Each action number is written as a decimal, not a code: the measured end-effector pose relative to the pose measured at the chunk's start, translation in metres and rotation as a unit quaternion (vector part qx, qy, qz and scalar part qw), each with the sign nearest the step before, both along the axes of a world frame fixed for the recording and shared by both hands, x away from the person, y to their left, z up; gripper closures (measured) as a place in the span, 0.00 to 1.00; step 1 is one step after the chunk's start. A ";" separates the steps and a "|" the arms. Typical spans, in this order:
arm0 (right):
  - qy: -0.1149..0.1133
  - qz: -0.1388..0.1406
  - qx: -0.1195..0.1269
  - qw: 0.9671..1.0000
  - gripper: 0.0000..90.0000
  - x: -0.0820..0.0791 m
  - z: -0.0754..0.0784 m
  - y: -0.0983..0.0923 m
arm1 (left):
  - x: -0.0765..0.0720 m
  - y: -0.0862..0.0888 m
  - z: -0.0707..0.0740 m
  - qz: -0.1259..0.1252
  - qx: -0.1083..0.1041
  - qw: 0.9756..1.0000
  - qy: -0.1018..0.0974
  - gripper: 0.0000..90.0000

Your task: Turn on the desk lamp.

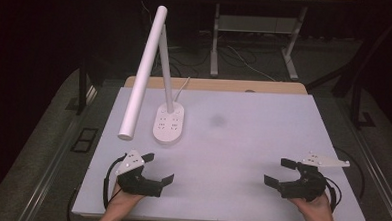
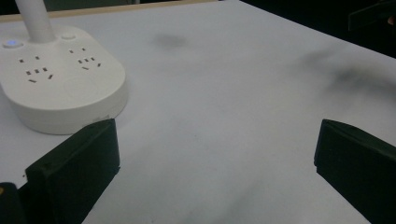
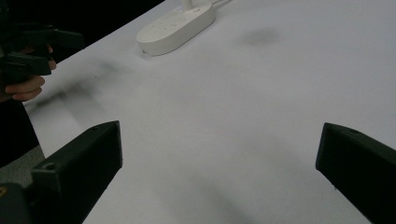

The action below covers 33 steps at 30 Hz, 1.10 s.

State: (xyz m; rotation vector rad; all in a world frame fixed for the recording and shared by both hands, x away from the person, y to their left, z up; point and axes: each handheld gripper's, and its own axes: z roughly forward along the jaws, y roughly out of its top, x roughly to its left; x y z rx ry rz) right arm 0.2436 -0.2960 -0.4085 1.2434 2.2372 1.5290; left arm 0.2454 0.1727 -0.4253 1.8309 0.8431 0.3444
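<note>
Looking down from the high view first: the lamp [image 1: 169, 120] sits on the left half of the table [image 1: 262, 143], a bit ahead of my left gripper [image 1: 160, 168], with its long white head angled out toward the near-left edge. My right gripper [image 1: 280, 172] is well apart from it over on the other side. Both have their jaws spread wide, nothing in them.

Left gripper view — the lamp base [image 2: 60, 84] is just beside my left-hand jaw, not touching. It looks like smooth hard plastic, so probably slippery, and I'd guess the base carries most of the weight while the thin stem [image 2: 35, 21] and head are light and top-heavy to lever on. I'd take it by the stem low down, or across the narrow sides of the base, rather than by the head. Sockets and a small lit button on top; no brand or writing I can read.

Right gripper view — the base [image 3: 177, 25] is far off toward the top, my other hand [image 3: 23, 86] at the left edge. Still no readable labels from here.
</note>
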 end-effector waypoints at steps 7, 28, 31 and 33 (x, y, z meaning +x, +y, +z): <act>0.014 0.010 -0.009 1.000 0.00 -0.001 -0.002 0.003 | 0.001 -0.001 0.000 -0.005 0.003 1.000 -0.001 0.00; 0.026 0.035 -0.028 0.999 0.00 0.005 0.003 0.012 | 0.001 0.000 0.000 -0.017 0.002 1.000 0.000 0.00; 0.025 0.033 -0.025 0.999 0.00 0.005 0.007 0.013 | 0.000 0.000 0.001 -0.017 0.001 1.000 0.000 0.00; 0.026 0.033 -0.027 0.999 0.00 0.005 0.009 0.014 | 0.000 0.000 0.001 -0.018 0.000 1.000 0.000 0.00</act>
